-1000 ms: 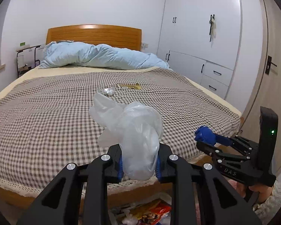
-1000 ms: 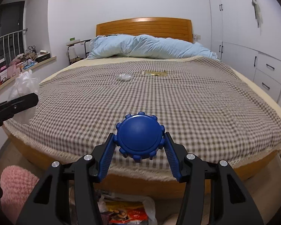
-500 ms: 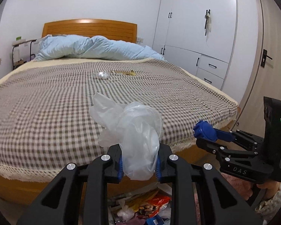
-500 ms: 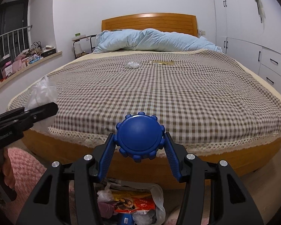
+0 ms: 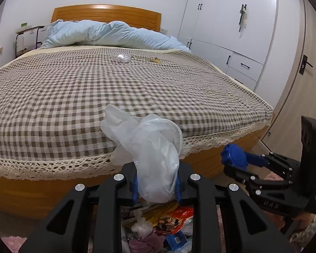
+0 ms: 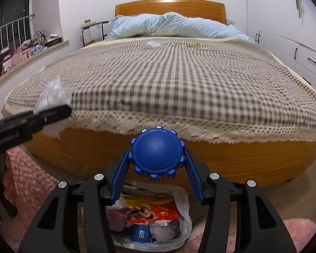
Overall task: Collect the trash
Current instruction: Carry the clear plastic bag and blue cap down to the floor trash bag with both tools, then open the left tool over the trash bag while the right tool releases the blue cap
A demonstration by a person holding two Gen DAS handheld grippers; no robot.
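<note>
Both grippers have dropped from bed height toward the trash bag (image 6: 158, 221) on the floor. Crumpled plastic (image 5: 151, 158) sits clamped in the left gripper (image 5: 157, 186): light, soft, slippery, best pinched at the bunch. Blue ridged cap (image 6: 157, 152) is rigid, gripped by its rim in the right gripper (image 6: 157, 168). Two scraps (image 5: 121, 58) remain on the bed (image 5: 52, 97).

A home bedroom: a bed (image 5: 124, 88) with checked cover, blue duvet (image 5: 107, 33) against its wooden headboard (image 5: 107, 13), white wardrobes (image 5: 231, 25) beside the bed
</note>
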